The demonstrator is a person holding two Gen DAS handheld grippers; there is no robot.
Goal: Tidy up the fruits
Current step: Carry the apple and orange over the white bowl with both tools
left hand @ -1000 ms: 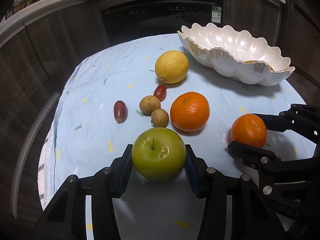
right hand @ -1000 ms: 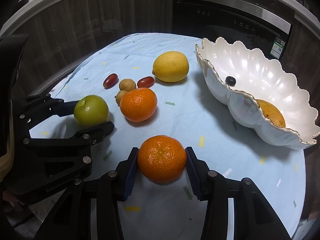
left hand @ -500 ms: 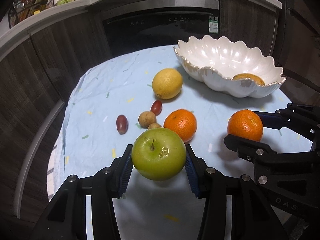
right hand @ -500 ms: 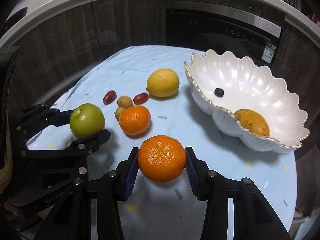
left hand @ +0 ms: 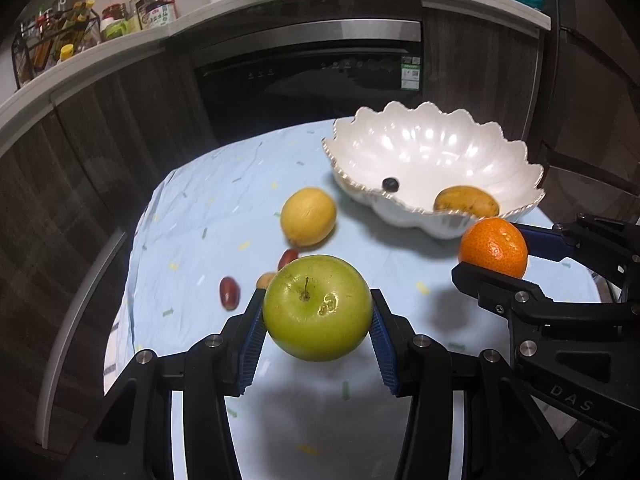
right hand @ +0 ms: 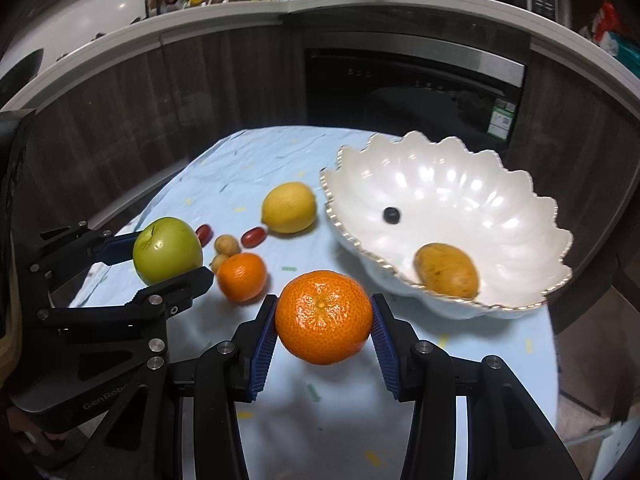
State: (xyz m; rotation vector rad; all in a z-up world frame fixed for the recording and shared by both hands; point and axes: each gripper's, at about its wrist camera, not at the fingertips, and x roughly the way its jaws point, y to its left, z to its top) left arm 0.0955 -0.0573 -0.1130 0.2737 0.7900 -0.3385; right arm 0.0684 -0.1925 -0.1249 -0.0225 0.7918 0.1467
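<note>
Green apple [left hand: 317, 307] sits clamped between the blue pads of the left gripper [left hand: 318, 322], clear of the cloth [left hand: 192, 216], its shadow on the fabric beneath. At 3 o'clock of it, the right gripper [right hand: 323, 320] pinches a mandarin [right hand: 323, 317] the same way, also lifted. The shell-shaped bowl [right hand: 500, 184] lies at about 1 o'clock from both.

To do this carry well, I would hold both grips steady, bring each fruit over the gilt scalloped rim with room to spare, and lower it deep inside before letting go; both fruits are round and would likely roll or bounce out if dropped high. Setting them down in bare spots, apart from the fruit already inside, and one hand at a time, should keep the grippers from knocking together.

Count, left to right in the right-wrist view:
- apples: one, held
- red grapes [right hand: 203, 232]: two, on the cloth
- small brown fruits [right hand: 227, 244]: two, on the cloth
- mandarins: two, the loose one [right hand: 241, 277] on the cloth and one held
- lemon [right hand: 289, 207]: one, on the cloth
- blueberry [right hand: 391, 215]: one, in the bowl
- mango [right hand: 446, 270]: one, in the bowl
</note>
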